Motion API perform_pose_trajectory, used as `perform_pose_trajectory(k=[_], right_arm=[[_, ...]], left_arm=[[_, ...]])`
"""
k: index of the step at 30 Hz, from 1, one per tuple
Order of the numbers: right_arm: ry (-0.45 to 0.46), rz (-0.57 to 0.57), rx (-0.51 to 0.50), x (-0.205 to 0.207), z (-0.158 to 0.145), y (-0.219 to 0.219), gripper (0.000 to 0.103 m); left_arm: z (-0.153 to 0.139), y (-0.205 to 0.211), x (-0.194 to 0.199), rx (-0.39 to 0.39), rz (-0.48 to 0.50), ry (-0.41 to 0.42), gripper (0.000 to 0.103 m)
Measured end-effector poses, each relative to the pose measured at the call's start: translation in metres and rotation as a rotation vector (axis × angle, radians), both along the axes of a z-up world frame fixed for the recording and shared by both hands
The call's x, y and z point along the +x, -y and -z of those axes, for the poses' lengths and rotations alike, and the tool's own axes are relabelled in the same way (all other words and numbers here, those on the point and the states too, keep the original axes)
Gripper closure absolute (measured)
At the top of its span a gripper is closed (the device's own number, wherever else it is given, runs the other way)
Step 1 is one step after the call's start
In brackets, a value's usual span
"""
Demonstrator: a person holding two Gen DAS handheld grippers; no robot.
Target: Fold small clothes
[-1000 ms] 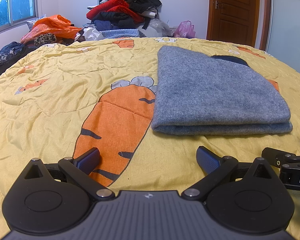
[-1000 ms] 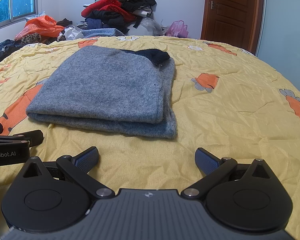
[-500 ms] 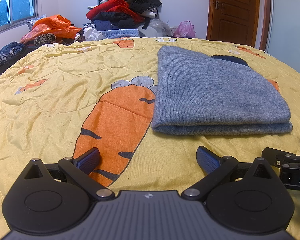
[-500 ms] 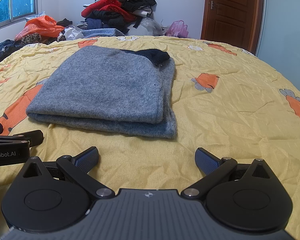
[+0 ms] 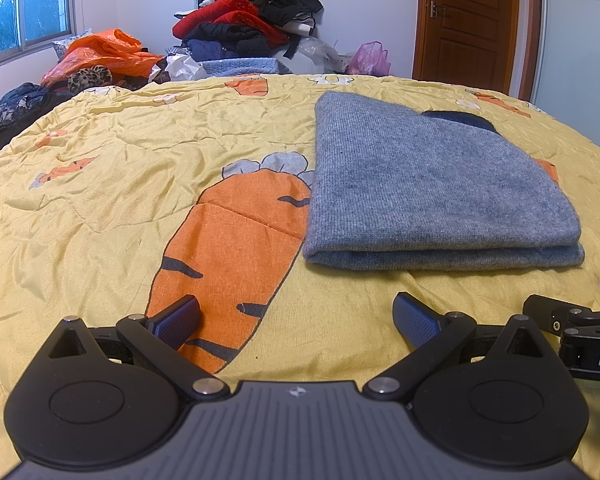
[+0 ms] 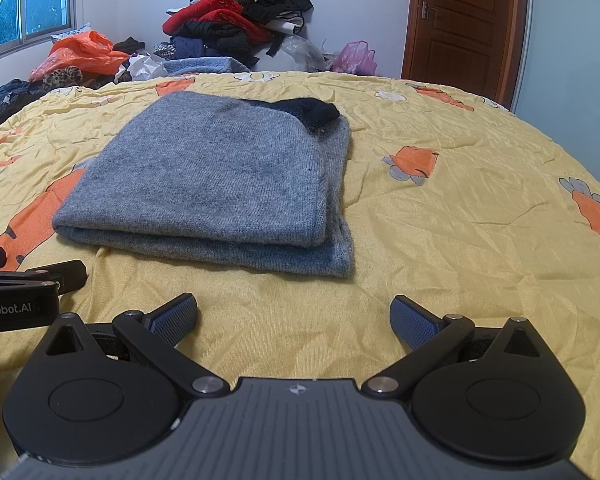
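Grey sweater (image 6: 220, 184) is lying folded on the yellow quilt (image 6: 460, 220). Left gripper (image 5: 296, 318) and right gripper (image 6: 294, 316) are hovering just short of it, jaws spread, empty. Risk: snagging quilt, undoing the fold.

- Soft, even daylight enters from the window (image 5: 24, 12) at upper left.
- Focus is sharp.
- Fisheye bends the door (image 6: 466, 20) opposite it.

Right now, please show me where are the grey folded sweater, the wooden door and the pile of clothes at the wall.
grey folded sweater (image 6: 216, 176), right wrist view, middle of top layer.
wooden door (image 5: 466, 20), left wrist view, upper panel.
pile of clothes (image 6: 224, 16), right wrist view, red garment.
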State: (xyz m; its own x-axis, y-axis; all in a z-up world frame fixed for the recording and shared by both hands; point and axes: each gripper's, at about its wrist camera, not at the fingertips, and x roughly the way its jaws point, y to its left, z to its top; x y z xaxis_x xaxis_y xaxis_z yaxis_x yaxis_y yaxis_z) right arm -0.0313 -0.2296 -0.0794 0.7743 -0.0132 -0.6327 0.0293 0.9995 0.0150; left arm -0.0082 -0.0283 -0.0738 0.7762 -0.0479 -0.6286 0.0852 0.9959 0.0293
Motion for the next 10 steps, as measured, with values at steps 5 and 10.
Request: perform_pose_trajectory(k=[5, 10], right_arm=[[0.0, 0.0, 0.0, 0.0, 0.0, 0.0001, 0.0], [0.003, -0.007, 0.009, -0.0008, -0.0005, 0.0015, 0.0]], left_arm=[[0.0002, -0.0016, -0.0015, -0.002, 0.001, -0.003, 0.0], [-0.0006, -0.003, -0.0046, -0.003, -0.012, 0.003, 0.0]])
